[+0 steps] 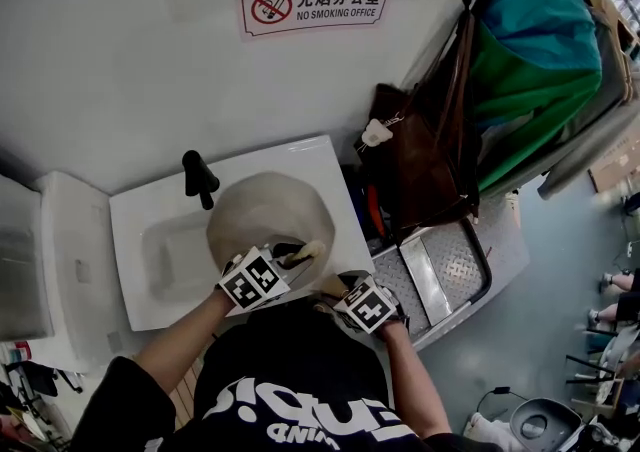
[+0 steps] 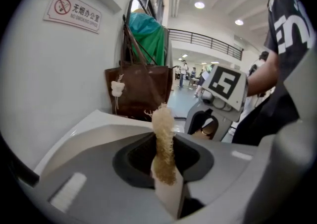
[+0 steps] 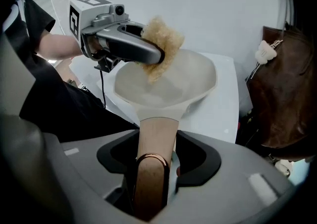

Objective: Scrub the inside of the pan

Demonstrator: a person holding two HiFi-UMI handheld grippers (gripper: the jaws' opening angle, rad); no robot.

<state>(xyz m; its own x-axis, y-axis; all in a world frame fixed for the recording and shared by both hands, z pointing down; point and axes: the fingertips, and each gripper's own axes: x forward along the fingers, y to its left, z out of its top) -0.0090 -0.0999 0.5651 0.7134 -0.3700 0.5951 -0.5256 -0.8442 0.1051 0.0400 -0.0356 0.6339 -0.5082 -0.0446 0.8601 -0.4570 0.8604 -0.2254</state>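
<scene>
White sink (image 1: pixel 130 240) under the no-smoking sign (image 1: pixel 315 5) catches drips. Your right gripper (image 3: pixel 154 168) clamps the wooden handle (image 3: pixel 157 134), steadying the cream pan (image 3: pixel 193 77) ahead of its fingers. Your left gripper (image 2: pixel 166 178) pinches a loofah scrubber (image 2: pixel 163 139) that sticks out beyond its fingertips into the bowl.
</scene>
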